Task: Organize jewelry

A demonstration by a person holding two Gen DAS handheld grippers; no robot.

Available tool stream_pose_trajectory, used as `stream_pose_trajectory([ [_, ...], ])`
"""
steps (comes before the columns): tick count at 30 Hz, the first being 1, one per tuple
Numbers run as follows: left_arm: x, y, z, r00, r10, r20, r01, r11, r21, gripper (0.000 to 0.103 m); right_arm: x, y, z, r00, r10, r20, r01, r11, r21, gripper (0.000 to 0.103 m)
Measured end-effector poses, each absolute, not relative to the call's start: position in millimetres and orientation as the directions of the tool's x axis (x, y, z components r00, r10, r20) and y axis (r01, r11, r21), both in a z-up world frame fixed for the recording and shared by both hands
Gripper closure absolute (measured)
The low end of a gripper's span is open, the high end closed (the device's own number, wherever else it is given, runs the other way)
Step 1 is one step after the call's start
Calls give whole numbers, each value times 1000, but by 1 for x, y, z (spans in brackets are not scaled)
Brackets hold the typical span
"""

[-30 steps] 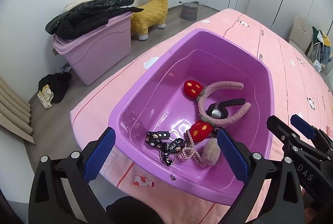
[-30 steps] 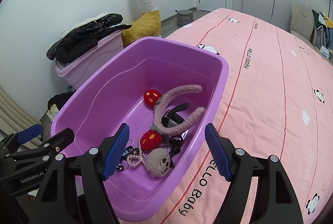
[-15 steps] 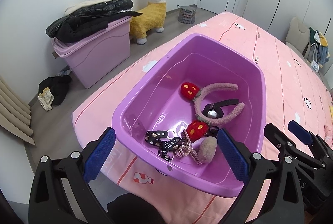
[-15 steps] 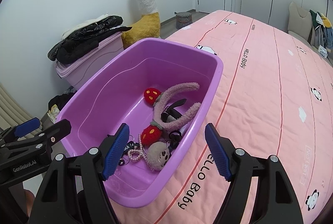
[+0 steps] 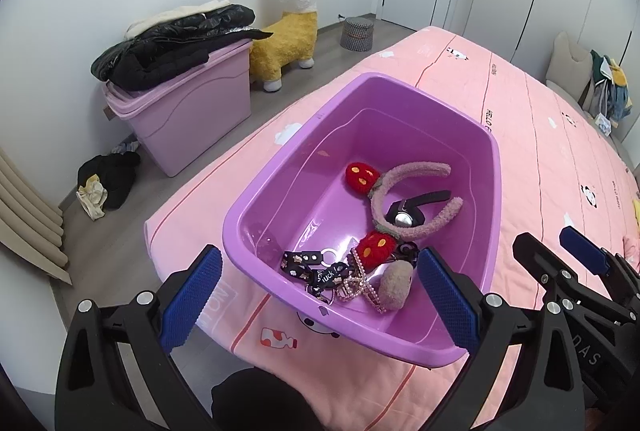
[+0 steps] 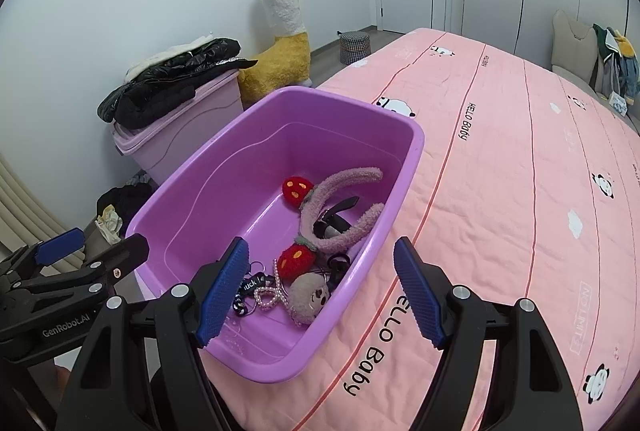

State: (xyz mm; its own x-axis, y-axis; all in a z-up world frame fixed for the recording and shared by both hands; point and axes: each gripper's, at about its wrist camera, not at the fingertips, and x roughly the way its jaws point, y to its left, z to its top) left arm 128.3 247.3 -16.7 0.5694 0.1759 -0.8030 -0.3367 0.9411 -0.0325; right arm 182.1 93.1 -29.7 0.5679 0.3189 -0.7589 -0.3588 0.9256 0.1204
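Note:
A purple tub [image 5: 256, 207] [image 6: 400, 171] stands on the pink bed near its corner. Inside lie a fuzzy pink headband [image 5: 404, 187] [image 6: 340, 191] with two red plush ears, a black strap [image 5: 430, 197], a black lanyard [image 5: 316, 271], a pearl chain [image 5: 360, 283] [image 6: 272, 291] and a grey plush charm [image 5: 396, 285] [image 6: 308, 297]. My left gripper [image 5: 320, 297] hovers open over the tub's near rim, holding nothing. My right gripper [image 6: 320, 291] hovers open over the tub's near right corner, also without a load. Each gripper shows in the other's view [image 5: 556, 251] [image 6: 96, 249].
The pink quilt [image 6: 500, 191] stretches away to the right. On the floor to the left stand a lilac storage box [image 5: 180, 115] with a black jacket on top, a yellow llama toy [image 5: 288, 43] and loose clothes [image 5: 104, 183]. The bed edge runs just below the tub.
Both grippers have drawn back and up from the tub, so it looks smaller and farther off. The things inside it lie as before.

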Motion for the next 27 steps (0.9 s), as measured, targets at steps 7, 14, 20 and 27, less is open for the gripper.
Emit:
stream_pose_trajectory([
  [7,117,241,7,589,187,-786,-335,942,-27,7,170,89,-10,581,322,-748,-361,925,118,31],
  [14,109,237,27,612,196,-766,-328,944,-21,7,158,81,8,588,319,-744,-363,925,110,31],
  [20,104,231,40,629,196,-752,-319,948,-19,7,153,74,22,601,317,-734,-357,928,108,31],
  [27,102,226,49,638,198,-744,-310,951,-13,7,149,68,32,614,320,-722,-349,930,115,31],
])
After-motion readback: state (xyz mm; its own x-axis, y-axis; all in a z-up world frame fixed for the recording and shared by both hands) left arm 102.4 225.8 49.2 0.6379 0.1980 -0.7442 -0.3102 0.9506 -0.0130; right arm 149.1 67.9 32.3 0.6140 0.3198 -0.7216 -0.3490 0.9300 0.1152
